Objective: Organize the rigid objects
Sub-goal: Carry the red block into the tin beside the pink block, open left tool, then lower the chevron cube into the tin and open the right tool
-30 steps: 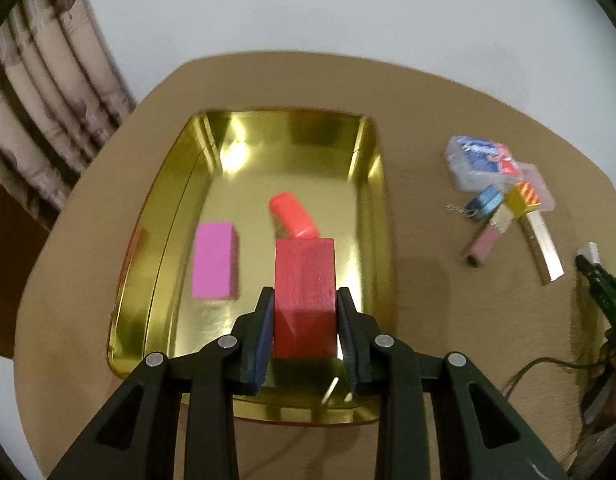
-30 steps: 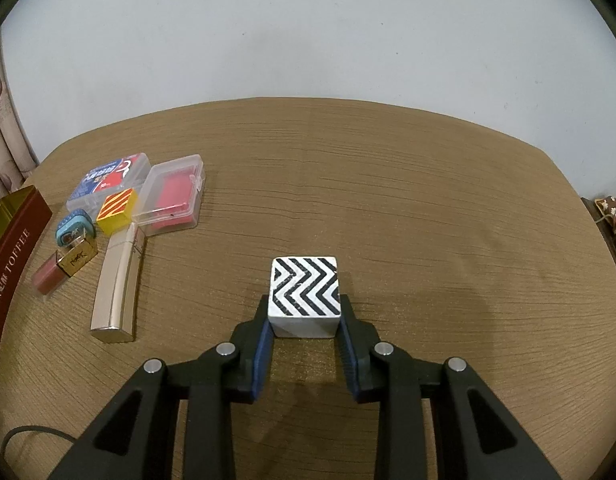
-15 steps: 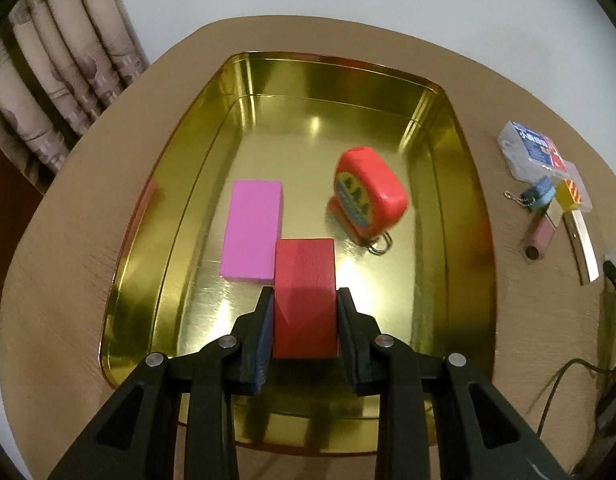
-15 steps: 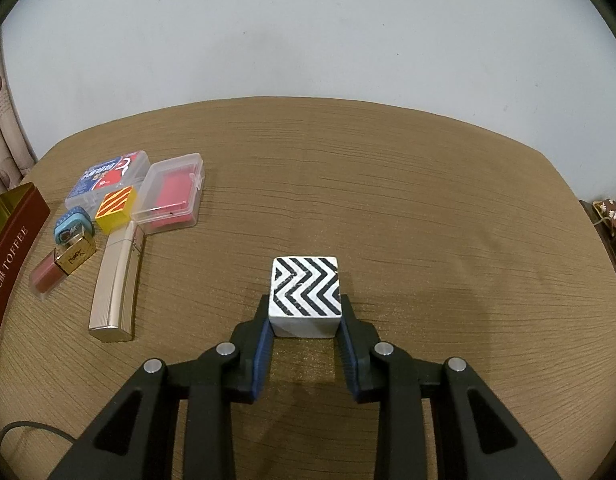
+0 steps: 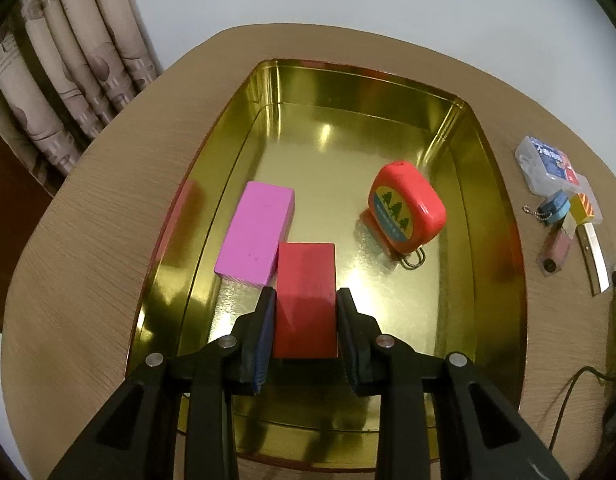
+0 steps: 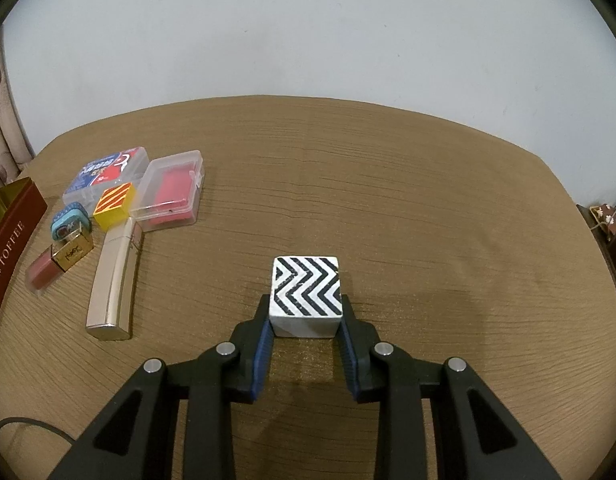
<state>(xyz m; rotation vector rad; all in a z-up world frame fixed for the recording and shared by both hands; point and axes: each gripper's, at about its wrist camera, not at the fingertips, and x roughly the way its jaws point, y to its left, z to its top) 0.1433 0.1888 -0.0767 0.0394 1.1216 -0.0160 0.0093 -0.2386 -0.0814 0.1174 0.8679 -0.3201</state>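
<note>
My left gripper [image 5: 305, 300] is shut on a red block [image 5: 305, 280] and holds it low inside the gold tray [image 5: 492, 184], next to a pink block [image 5: 255, 232]. An orange tape measure [image 5: 408, 208] lies in the tray to the right. My right gripper [image 6: 305, 312] is shut on a black-and-white chevron cube [image 6: 305, 286] at the table surface.
Left of the right gripper lie two clear plastic boxes [image 6: 169, 196], a yellow striped cube [image 6: 113, 204], a blue keychain [image 6: 67, 226], a lip gloss [image 6: 57, 264] and a gold lipstick tube [image 6: 113, 280]. The tray's red side [image 6: 7, 240] is at far left. Curtains [image 5: 67, 80] hang behind the table.
My left gripper has moved forward and down into the tray with the red block, close beside the pink block. The right gripper with the chevron cube has stayed still.
</note>
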